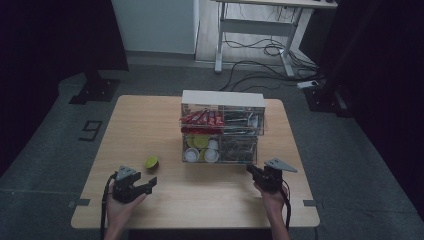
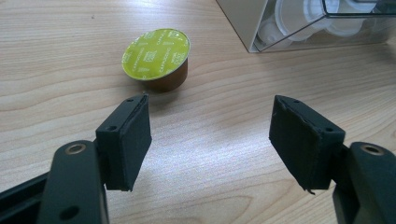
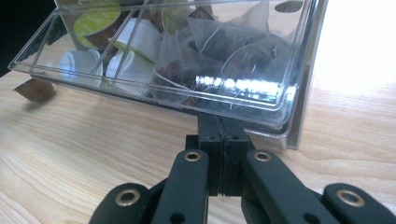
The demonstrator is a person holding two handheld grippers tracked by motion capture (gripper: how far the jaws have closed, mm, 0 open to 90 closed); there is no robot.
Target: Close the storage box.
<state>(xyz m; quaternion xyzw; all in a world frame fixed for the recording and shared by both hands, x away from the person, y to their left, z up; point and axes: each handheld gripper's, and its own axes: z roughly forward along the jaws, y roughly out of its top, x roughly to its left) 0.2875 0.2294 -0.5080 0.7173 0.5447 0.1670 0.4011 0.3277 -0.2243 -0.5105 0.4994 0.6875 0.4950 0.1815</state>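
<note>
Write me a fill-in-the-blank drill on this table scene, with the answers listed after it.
1. The capsule on the table has a ____ foil lid.
2. The left gripper's jaws stand ____, with nothing between them.
3. The right gripper's jaws are ____, their tips under the front edge of the clear drawer.
4. The organizer holds red packets in its ____ tier.

Answers: green; open; shut; upper

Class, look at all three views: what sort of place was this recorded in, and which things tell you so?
Probably a lab or office workspace set up for recording, not a home. A bare wooden table stands on grey floor, dark curtains hang on both sides, and a desk frame with loose cables stands behind.
</note>
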